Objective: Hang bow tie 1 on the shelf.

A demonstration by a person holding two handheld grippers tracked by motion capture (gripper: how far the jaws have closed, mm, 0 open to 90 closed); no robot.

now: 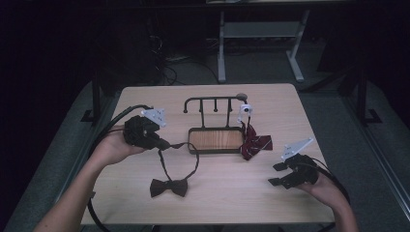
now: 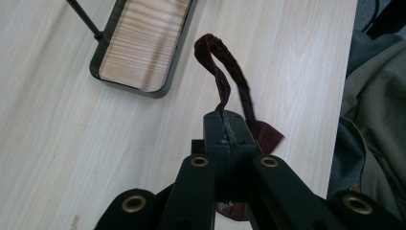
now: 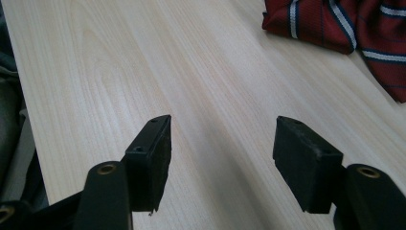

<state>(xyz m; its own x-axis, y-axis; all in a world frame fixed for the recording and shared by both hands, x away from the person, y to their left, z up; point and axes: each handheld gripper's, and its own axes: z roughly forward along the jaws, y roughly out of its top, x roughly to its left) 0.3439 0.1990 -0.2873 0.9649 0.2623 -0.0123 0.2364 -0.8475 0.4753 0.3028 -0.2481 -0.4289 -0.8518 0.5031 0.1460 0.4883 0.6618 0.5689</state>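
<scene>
Table [image 1: 145, 203]: 2 bow ties [image 1: 168, 187], 1 rack [image 1: 212, 104].

Lab: dark room, cables [image 1: 162, 67] on floor, bench frame [image 1: 261, 43].

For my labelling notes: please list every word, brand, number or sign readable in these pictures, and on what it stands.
None can be read.
The dark bow tie, the striped tie, the rack's wooden tray and the table carry no visible text.
</scene>
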